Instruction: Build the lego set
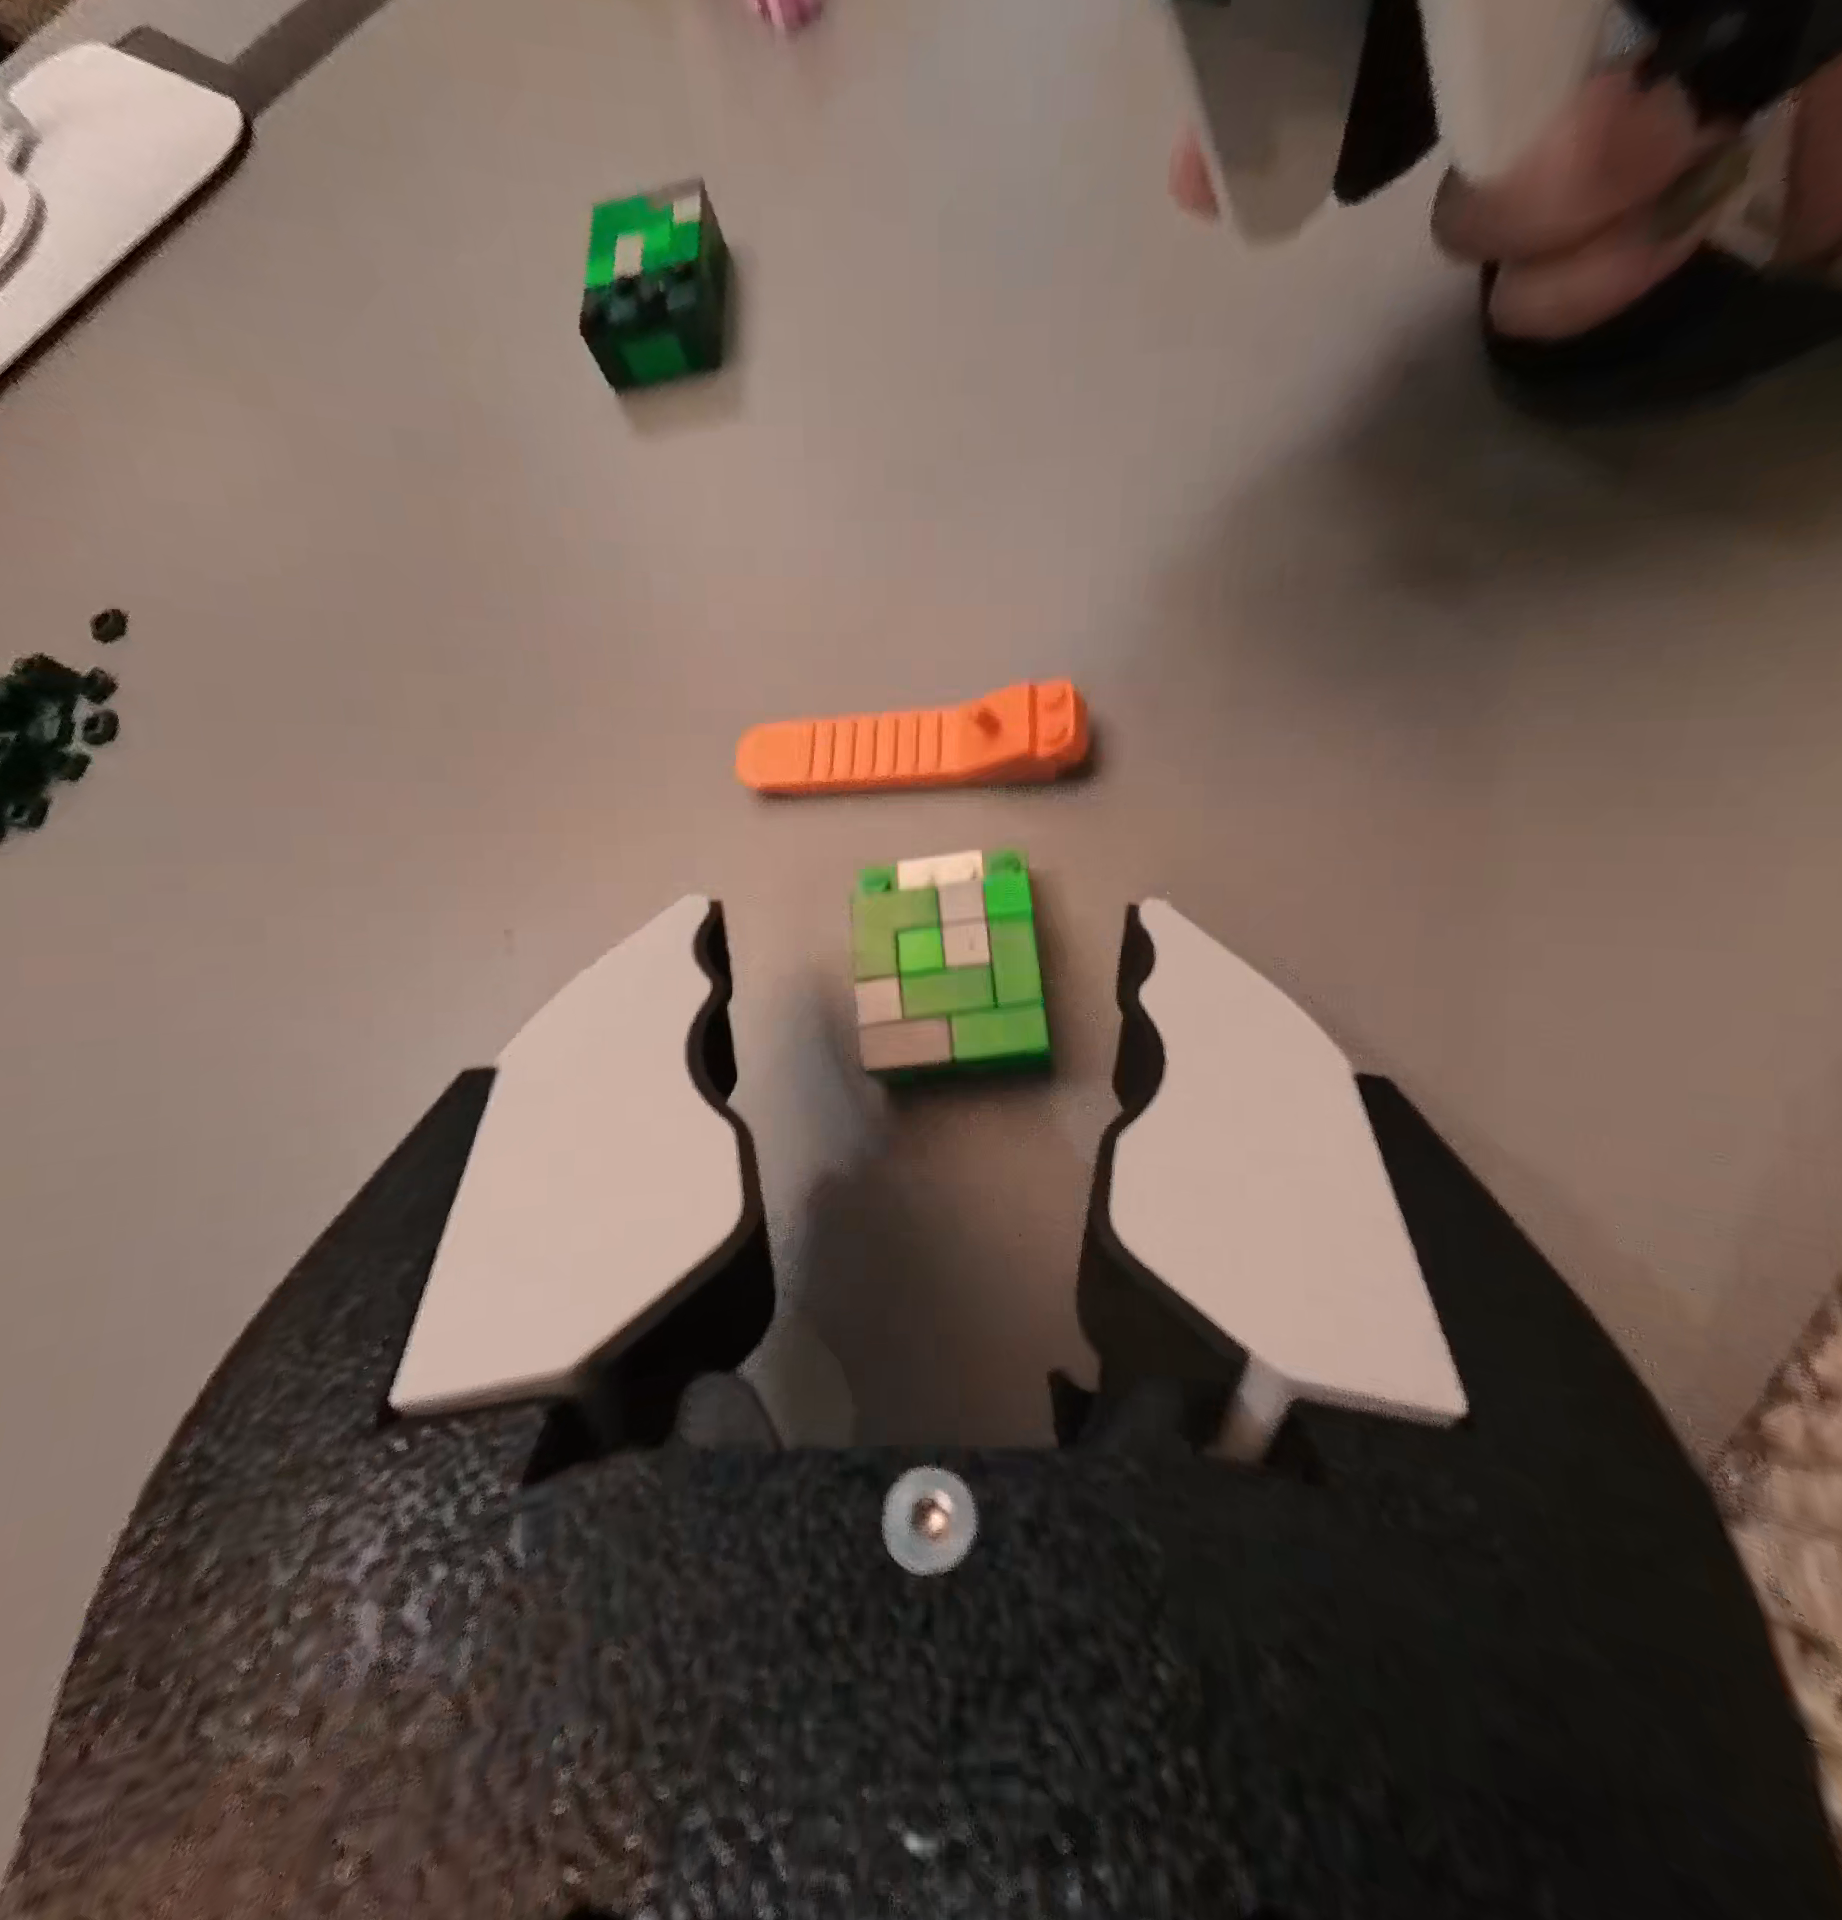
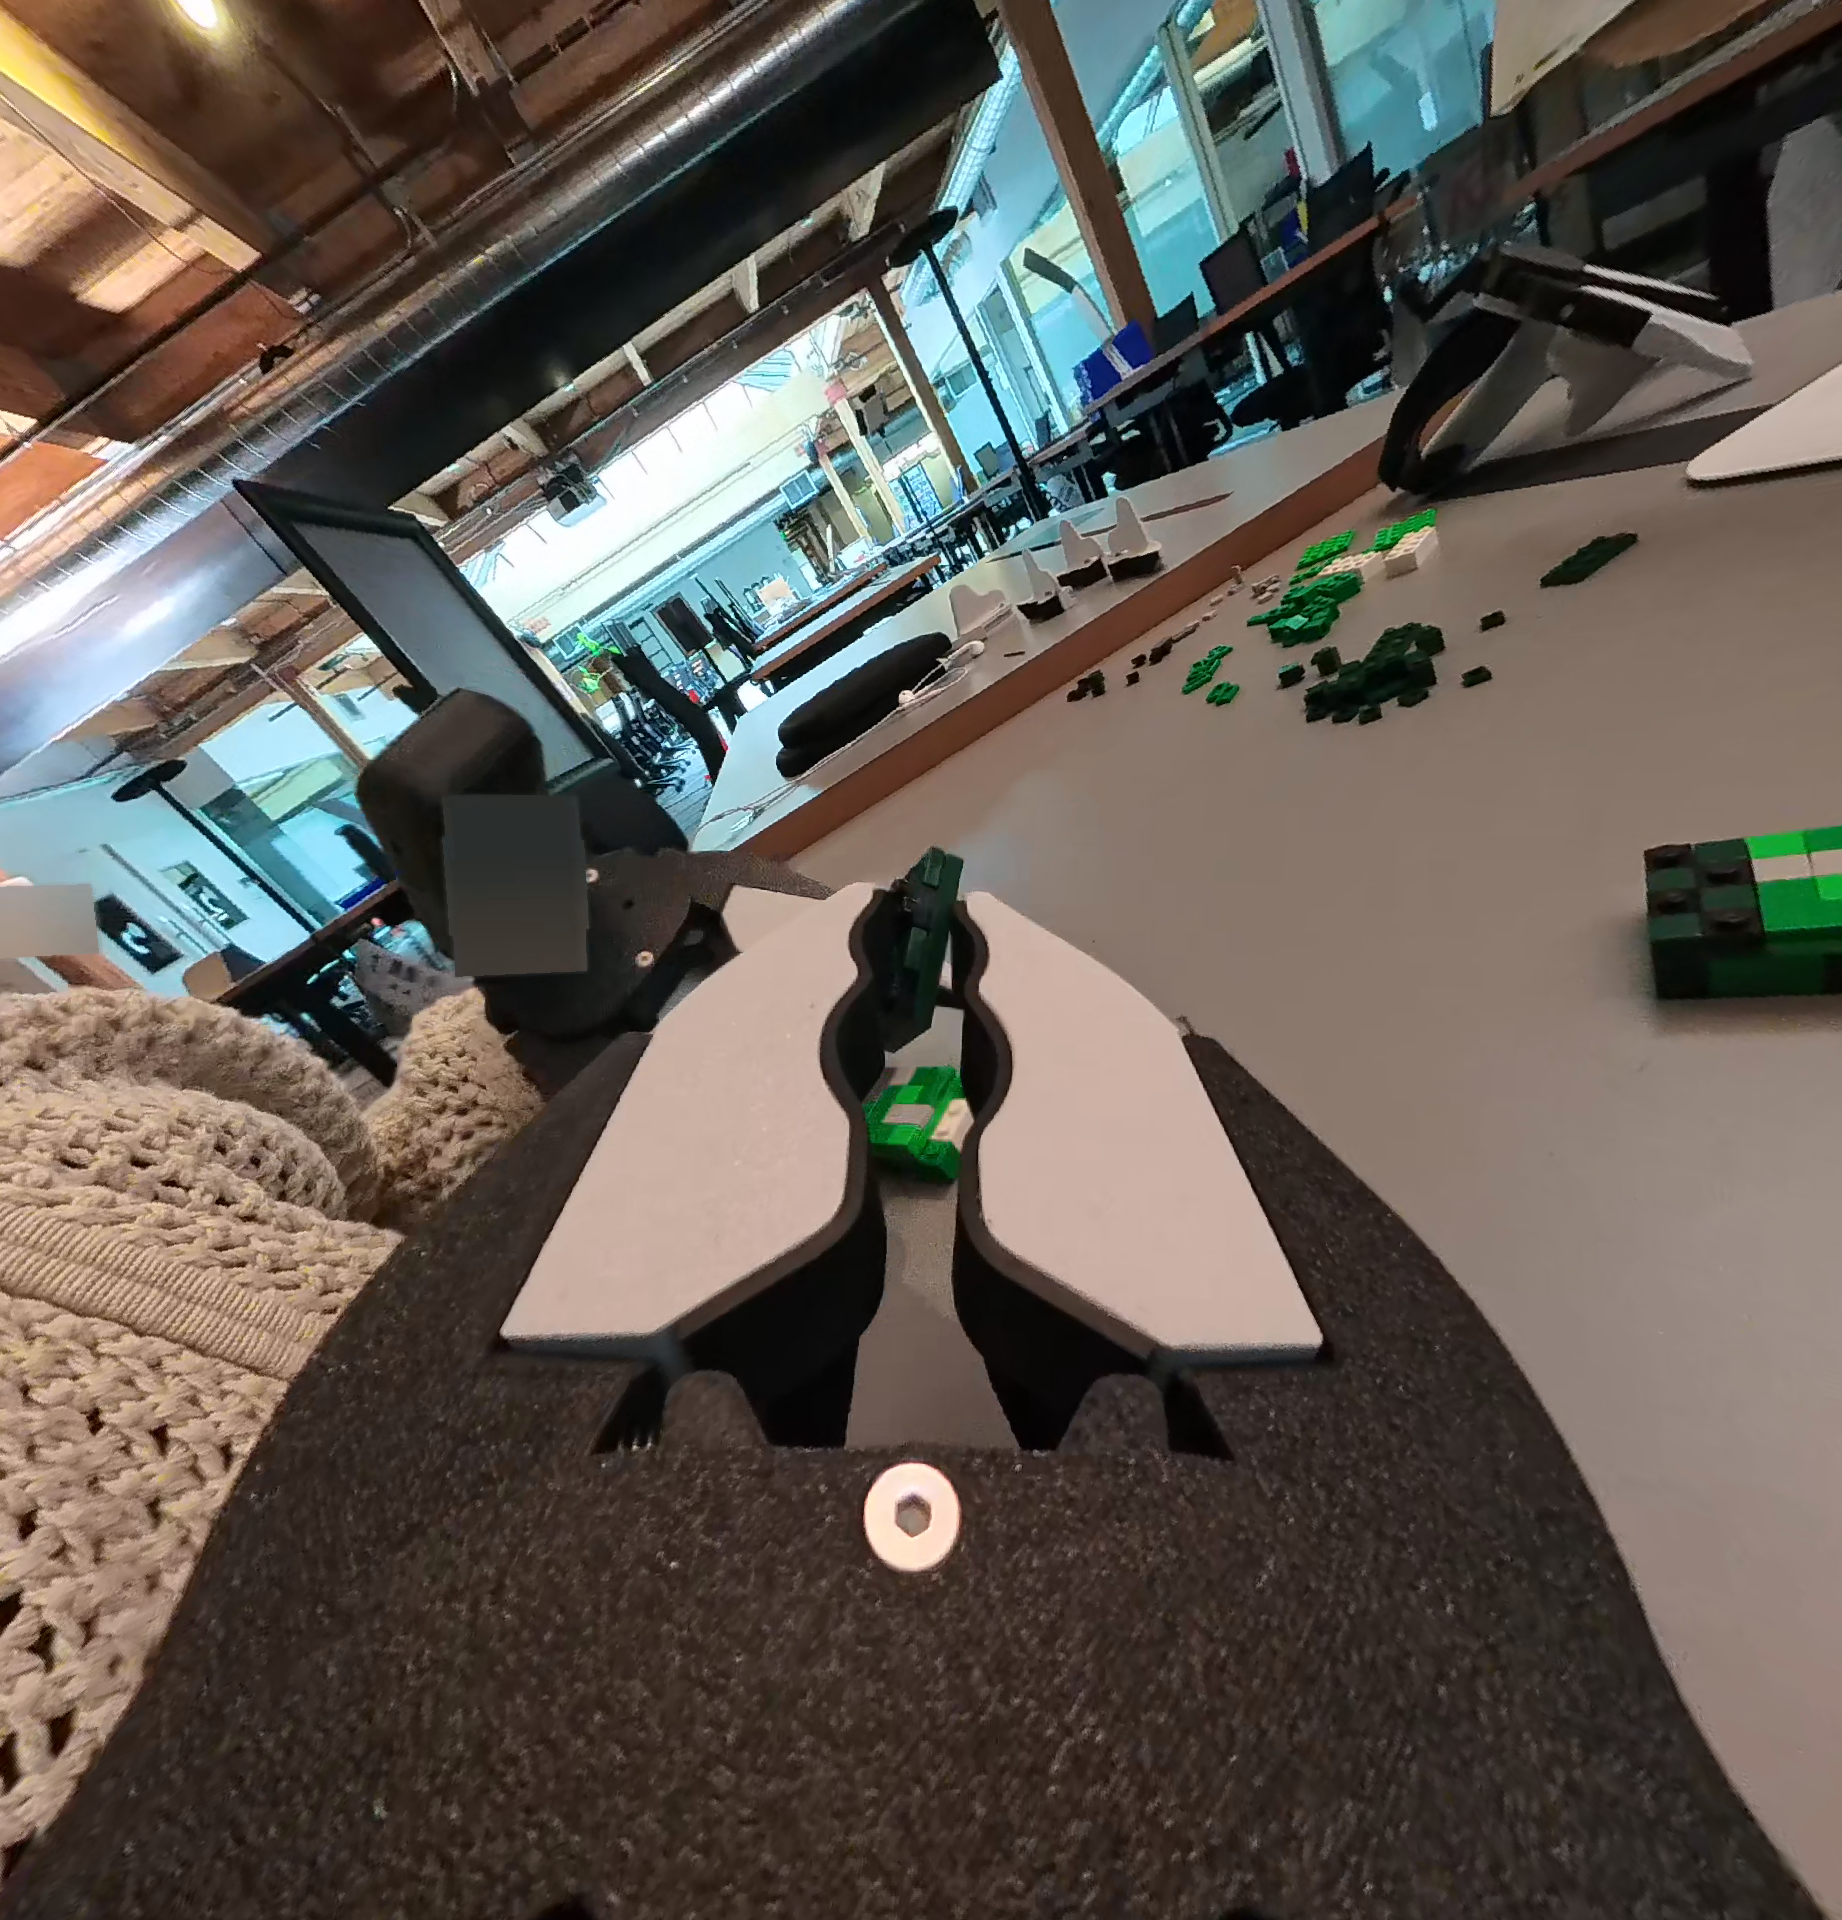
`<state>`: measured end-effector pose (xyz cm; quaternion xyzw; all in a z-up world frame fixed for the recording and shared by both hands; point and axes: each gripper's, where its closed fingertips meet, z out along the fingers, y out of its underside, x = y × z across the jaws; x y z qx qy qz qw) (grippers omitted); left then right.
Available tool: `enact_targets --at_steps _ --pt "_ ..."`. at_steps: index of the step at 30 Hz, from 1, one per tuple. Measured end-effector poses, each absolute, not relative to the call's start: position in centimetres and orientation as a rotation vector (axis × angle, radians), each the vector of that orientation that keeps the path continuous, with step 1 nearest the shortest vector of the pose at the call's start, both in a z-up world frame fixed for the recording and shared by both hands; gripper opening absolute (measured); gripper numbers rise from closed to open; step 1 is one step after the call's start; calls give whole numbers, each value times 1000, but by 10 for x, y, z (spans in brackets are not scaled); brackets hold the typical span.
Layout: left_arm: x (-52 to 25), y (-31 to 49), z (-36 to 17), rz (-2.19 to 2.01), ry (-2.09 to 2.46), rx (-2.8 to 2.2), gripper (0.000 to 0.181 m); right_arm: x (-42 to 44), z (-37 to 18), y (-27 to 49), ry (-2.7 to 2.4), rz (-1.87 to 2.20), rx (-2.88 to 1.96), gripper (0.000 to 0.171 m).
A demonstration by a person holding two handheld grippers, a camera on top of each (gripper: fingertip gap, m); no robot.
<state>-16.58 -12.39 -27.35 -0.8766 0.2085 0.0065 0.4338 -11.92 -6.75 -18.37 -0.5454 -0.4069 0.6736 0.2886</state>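
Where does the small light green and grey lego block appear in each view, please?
Left wrist view: the small green and grey block lies on the table between the open left gripper fingers.
Right wrist view: it shows low through the finger gap, beyond the held dark green piece.
Shared landmark: the grey table.

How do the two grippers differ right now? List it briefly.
The left gripper is open, its jaws spread either side of a green and grey lego block lying on the table; the right gripper is shut on a dark green lego piece. The left one holds nothing; the right one holds its piece off the table. Both have grey fingers with wavy black inner edges.
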Motion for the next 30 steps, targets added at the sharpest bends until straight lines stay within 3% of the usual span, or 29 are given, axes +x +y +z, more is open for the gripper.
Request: enact_targets --at_steps 7,12,15,18,22,30 --pt "-170 -138 -283 -62 455 -2289 65 -120 -184 -74 -1115 1822 -1447 9" --pt "-169 -132 -283 26 446 -2308 36 -120 -184 -79 -1125 1840 -1442 9" --pt "-170 -130 -282 101 470 -2321 35 -120 -182 -82 -1134 1865 -1426 9" --pt "-170 -110 -253 301 515 -2074 35 -116 -169 -85 -1122 1891 -1328 9" --pt "-146 -94 -173 605 592 -1494 35 -100 -139 -81 -1050 1886 -1089 9" --pt "-110 -89 -143 571 686 -1139 35 -77 -116 -88 -1052 1804 -814 9"
